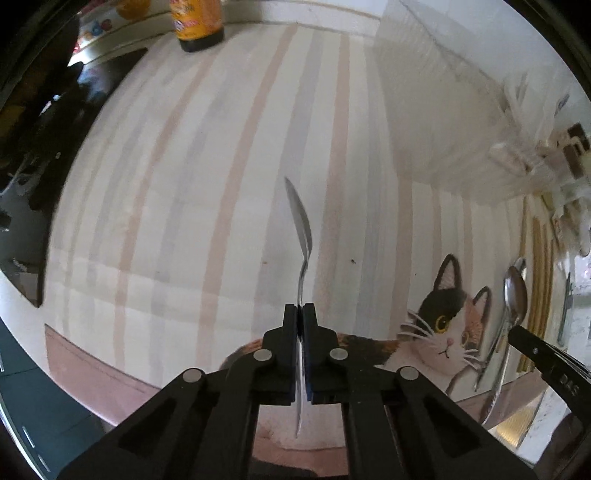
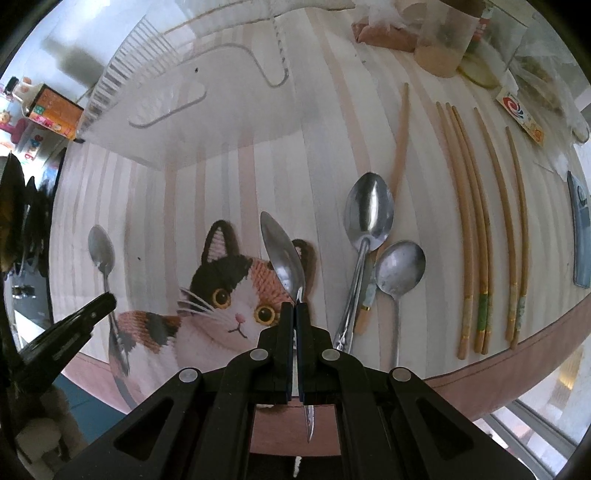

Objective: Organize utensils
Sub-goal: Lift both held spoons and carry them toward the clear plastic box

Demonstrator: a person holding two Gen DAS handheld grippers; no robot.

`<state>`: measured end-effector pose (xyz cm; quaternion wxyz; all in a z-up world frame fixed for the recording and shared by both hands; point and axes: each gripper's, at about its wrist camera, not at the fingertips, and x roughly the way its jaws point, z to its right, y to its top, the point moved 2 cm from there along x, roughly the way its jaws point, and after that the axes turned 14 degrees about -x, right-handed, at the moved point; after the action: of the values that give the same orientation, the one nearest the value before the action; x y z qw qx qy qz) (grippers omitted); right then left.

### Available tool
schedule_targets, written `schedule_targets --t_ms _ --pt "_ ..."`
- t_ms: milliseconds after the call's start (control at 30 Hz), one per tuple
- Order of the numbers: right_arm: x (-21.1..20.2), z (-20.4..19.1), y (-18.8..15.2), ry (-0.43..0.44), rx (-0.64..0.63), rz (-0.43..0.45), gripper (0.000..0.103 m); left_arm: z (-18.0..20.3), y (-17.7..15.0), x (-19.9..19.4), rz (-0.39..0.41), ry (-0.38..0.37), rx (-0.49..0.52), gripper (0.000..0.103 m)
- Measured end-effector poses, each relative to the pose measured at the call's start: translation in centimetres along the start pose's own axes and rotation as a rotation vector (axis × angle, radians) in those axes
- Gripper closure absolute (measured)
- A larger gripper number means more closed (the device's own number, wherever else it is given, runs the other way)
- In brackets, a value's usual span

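- Left wrist view: my left gripper (image 1: 300, 314) has its fingers pinched on one metal spoon (image 1: 301, 229), gripped by the handle and turned edge-on, bowl pointing away above the striped mat (image 1: 184, 184)
- To the right in this view I count one more spoon (image 1: 514, 299), held at its neck by my right gripper (image 1: 517, 330); from here I cannot tell how its fingers sit
- One clear organizer tray (image 1: 443, 122) lies on the mat at upper right, and one orange bottle (image 1: 197, 22) stands at the mat's far edge
- One printed cat (image 1: 448, 325) shows on the mat near the bottom right
- Right wrist view: my right gripper (image 2: 296, 310) has its fingers pressed onto the handle of one spoon (image 2: 282, 254), bowl over the cat's ear
- Two more spoons rest on the mat to the right, a larger pointed one (image 2: 369, 214) and a rounder one (image 2: 399, 267), bowls just beside each other
- At left, the left gripper (image 2: 105, 301) holds its spoon (image 2: 100, 247); four spoons in all
- I count five long wooden chopsticks (image 2: 476, 229) lying side by side well right of the spoons, plus one wooden stick (image 2: 400, 136) running under the pointed spoon
- The tray (image 2: 177, 110) sits at upper left
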<state>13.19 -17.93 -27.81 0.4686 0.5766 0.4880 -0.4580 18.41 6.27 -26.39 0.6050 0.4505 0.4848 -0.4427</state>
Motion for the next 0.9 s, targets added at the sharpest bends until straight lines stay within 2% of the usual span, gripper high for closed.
schedule_targets --t_ms 300,433,567,733,900 --pt "-2.5 0.9 0.7 0.05 0.015 0.05 0.102 -0.7 0.7 -7.8 0.118 -0.056 -0.005 0.103" --pt "-5.1 1.0 1.4 0.087 0.017 0.1 0.102 2.2 1.8 -11.3 0.192 -0.111 0.02 0.103" --pt "-9.0 0.9 3.8 0.114 0.018 0.184 0.102 6.4 3.5 -14.0 0.225 -0.189 0.063 0.103" --pt "-12.2 1.7 9.1 0.112 0.008 0.267 0.102 11.7 7.0 -13.8 0.201 -0.248 0.094 0.103" --pt "-10.8 2.6 15.3 0.131 0.014 0.248 0.102 15.3 10.6 -10.9 0.13 -0.246 0.088 0.102"
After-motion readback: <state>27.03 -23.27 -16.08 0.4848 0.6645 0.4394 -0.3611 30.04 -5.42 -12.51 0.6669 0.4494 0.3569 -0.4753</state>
